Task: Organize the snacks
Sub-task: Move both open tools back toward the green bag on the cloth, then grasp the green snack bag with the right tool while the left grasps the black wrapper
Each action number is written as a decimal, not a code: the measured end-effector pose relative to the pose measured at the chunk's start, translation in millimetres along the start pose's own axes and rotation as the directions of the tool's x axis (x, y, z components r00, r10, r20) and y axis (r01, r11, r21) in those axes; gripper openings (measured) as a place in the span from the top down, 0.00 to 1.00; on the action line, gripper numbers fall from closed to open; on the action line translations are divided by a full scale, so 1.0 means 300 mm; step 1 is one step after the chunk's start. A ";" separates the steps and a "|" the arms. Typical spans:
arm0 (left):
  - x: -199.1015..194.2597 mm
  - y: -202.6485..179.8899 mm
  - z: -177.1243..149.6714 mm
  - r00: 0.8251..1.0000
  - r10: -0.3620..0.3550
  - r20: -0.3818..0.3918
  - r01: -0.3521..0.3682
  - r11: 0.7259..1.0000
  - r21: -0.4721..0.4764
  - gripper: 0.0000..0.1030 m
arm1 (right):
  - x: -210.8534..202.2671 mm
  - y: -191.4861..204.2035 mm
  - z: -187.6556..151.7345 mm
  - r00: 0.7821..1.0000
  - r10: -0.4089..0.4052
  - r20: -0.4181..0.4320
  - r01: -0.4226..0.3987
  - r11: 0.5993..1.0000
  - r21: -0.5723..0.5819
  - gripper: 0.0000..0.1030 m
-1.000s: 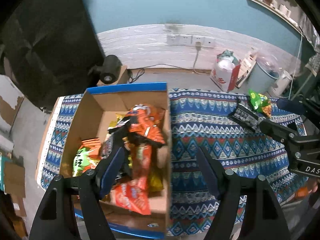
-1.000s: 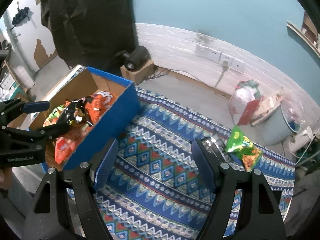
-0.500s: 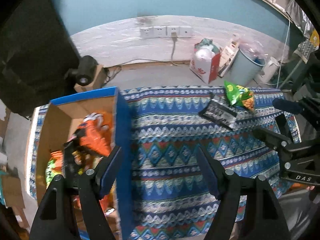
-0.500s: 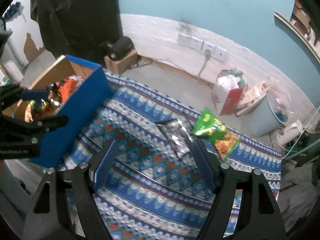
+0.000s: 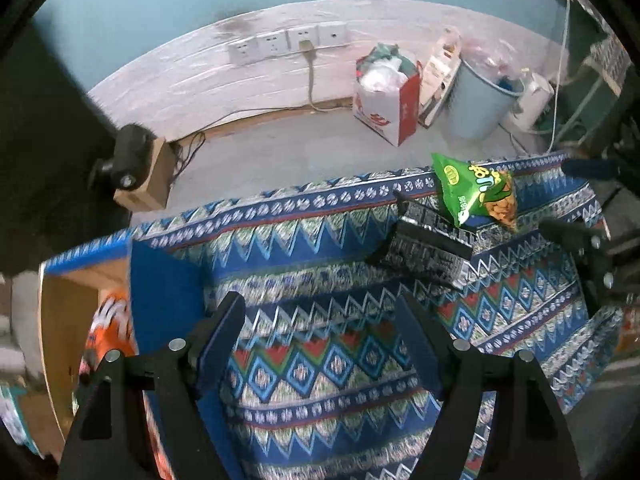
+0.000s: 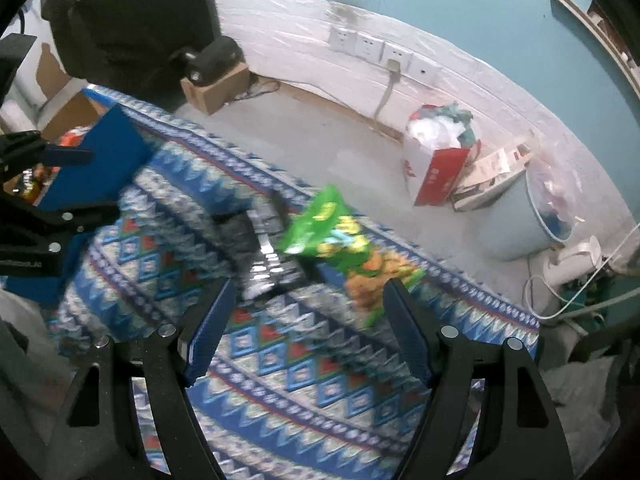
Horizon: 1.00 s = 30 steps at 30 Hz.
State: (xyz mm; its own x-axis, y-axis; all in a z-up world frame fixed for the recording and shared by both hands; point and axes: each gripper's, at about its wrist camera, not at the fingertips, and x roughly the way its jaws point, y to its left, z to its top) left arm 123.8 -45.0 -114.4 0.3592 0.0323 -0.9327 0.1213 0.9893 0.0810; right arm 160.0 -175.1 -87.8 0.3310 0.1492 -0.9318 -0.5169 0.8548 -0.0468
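Observation:
A green snack bag [image 5: 476, 194] and a black-and-silver snack packet [image 5: 424, 250] lie near the far right edge of the patterned tablecloth [image 5: 320, 356]. Both also show in the right wrist view, the green bag [image 6: 340, 240] and the black packet [image 6: 264, 264], just beyond my fingertips. A blue cardboard box [image 5: 164, 280] with orange snack bags [image 5: 110, 328] stands at the left. My left gripper [image 5: 320, 320] is open and empty over the cloth. My right gripper [image 6: 306, 308] is open and empty, close in front of the two packets.
The right gripper appears at the right edge of the left wrist view [image 5: 588, 240]. On the floor beyond the table stand a red-and-white bag [image 5: 384, 100], a pale blue bin [image 5: 480, 104] and a small cardboard box with a black device [image 5: 136, 168].
My left gripper swung right, away from the box toward the cloth's middle. My right gripper moved closer to the green bag and black packet.

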 end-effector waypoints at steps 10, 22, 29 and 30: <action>0.190 -0.052 0.070 0.997 -0.033 -0.071 0.035 0.999 0.021 0.24 | 0.230 -0.129 0.033 0.996 -0.012 -0.083 0.008 0.998 -0.055 0.27; 0.294 -0.035 0.077 0.991 -0.052 -0.120 0.051 0.999 -0.013 0.24 | 0.365 -0.133 0.049 0.995 -0.035 -0.089 0.024 0.993 -0.112 0.27; 0.298 -0.011 0.058 0.989 -0.056 -0.133 0.050 0.998 -0.048 0.24 | 0.417 -0.101 0.055 0.993 0.002 -0.114 -0.014 0.995 -0.103 0.55; 0.295 -0.008 0.052 0.989 -0.059 -0.135 0.052 0.997 -0.051 0.24 | 0.422 -0.093 0.050 0.993 0.007 -0.119 -0.019 0.995 -0.099 0.61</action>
State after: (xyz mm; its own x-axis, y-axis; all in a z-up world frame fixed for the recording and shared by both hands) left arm 169.8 -46.8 -191.7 0.2229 -0.0067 -0.9748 0.0921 0.9956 0.0142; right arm 228.2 -172.6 -198.9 0.2310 0.0944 -0.9684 -0.5985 0.7985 -0.0649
